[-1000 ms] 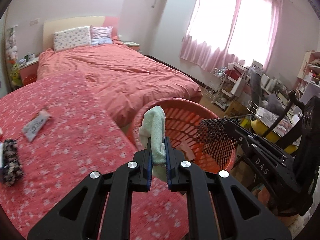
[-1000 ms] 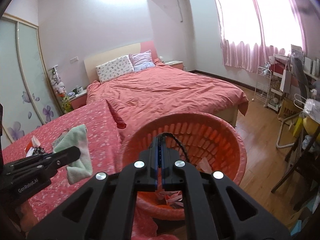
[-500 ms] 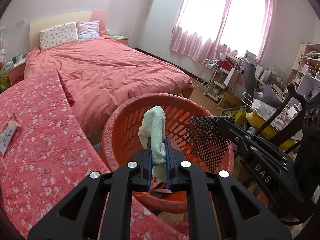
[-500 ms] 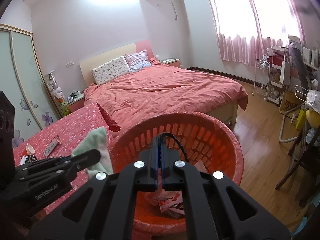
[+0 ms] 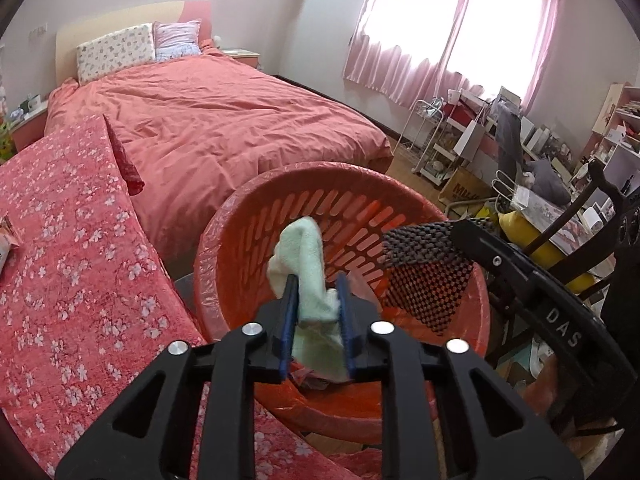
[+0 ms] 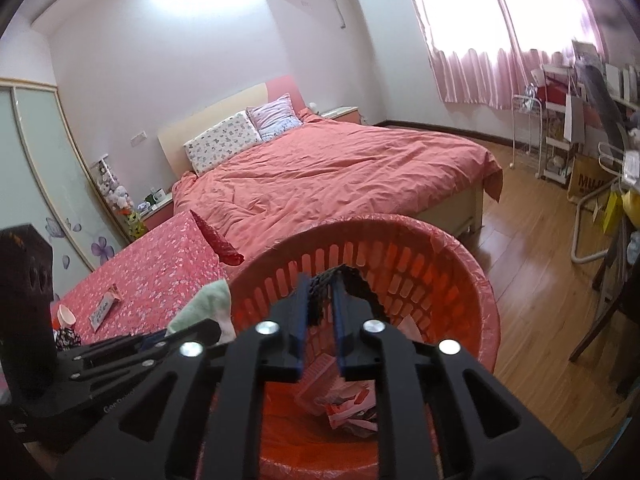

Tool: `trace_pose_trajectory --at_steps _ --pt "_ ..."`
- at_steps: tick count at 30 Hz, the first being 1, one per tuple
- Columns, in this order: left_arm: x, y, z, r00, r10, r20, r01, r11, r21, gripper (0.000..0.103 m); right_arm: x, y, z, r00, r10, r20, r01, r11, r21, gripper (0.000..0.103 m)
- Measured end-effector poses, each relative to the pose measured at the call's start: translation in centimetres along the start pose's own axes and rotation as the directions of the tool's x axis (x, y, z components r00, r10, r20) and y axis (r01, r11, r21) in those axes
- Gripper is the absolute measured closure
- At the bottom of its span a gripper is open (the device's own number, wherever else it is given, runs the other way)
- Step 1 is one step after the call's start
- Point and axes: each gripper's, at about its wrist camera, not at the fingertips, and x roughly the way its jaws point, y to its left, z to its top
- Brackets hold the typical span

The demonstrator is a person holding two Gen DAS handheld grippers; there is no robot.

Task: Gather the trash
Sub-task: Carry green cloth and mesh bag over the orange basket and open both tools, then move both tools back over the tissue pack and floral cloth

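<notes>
Both tools are over the red slatted basket (image 5: pixel 280 216), which has a thin red plastic liner folded over its rim and sits just off the edge of the desk w/ the red flowered cloth (image 5: pixel 72 264). Left tool (image 5: pixel 318 304): jaws have just been opening; the pale green cloth (image 5: pixel 308 264) is between the blue pads, still upright and bulging above them, its lower end hanging below. It looks loosely touched rather than pinched, so the left tool reads as released. Right tool (image 6: pixel 320 312): jaws have just been opening too; the black mesh piece (image 5: pixel 424 268) sits in the gap, lying against the left pad w/ daylight on the other side, so no squeeze, released. In the left wrist view the mesh hangs from the right tool's tip down inside the basket, near the far wall. At the basket bottom lie crumpled pink and white wrappers (image 6: pixel 348 400). On the desk, well apart from the basket: a small flat packet (image 6: pixel 105 305), a white cup-like item (image 6: pixel 66 316) and a dark patterned item (image 6: pixel 66 338) at the left edge; can't tell what those two are exactly. Behind the basket is a bed (image 6: pixel 340 168) w/ a salmon duvet and two pillows (image 6: pixel 240 136). Wood floor (image 6: pixel 532 248) to the right, pink curtains (image 5: pixel 440 36) on the window, cluttered shelves (image 5: pixel 460 136) along the right wall.
</notes>
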Motion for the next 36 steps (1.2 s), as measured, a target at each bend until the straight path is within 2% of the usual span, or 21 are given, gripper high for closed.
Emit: trace_pose_trajectory --at_steps 2,5,13,17,19,23,29,36 --pt "0.0 0.1 0.1 1.000 0.003 -0.002 -0.003 1.000 -0.005 0.069 0.0 -0.1 0.0 1.000 -0.001 -0.002 0.001 1.000 0.000 0.076" --pt "0.0 0.2 0.2 1.000 0.005 -0.007 -0.005 1.000 -0.003 0.067 0.0 -0.1 -0.2 1.000 -0.004 -0.003 0.004 1.000 0.001 0.071" --pt "-0.9 1.3 0.1 0.999 0.042 0.002 -0.042 0.999 -0.027 0.067 -0.5 -0.1 -0.5 1.000 -0.009 -0.013 0.009 1.000 -0.001 0.068" --pt "-2.5 2.5 -0.4 0.996 0.085 0.021 -0.084 0.996 -0.039 0.060 -1.1 0.3 -0.7 1.000 -0.017 -0.014 0.017 1.000 -0.009 0.065" --pt "-3.5 3.0 -0.7 0.993 0.116 0.032 -0.114 0.993 -0.036 0.060 -1.5 1.0 -0.8 1.000 -0.015 -0.016 0.015 1.000 -0.020 0.064" --pt "-6.1 5.0 -1.6 0.982 0.183 0.049 -0.180 0.982 -0.057 0.056 -2.1 2.6 -1.0 1.000 -0.007 -0.016 0.006 0.999 -0.047 0.058" --pt "-9.8 8.4 -3.2 0.961 0.271 0.064 -0.262 0.958 -0.115 0.056 -2.9 6.5 -1.7 0.999 0.028 -0.030 -0.031 0.994 -0.106 0.057" --pt "-14.9 13.8 -5.6 0.924 0.377 0.070 -0.353 0.908 -0.227 0.056 -3.0 13.0 -3.5 0.992 0.096 -0.082 -0.110 0.976 -0.187 0.057"
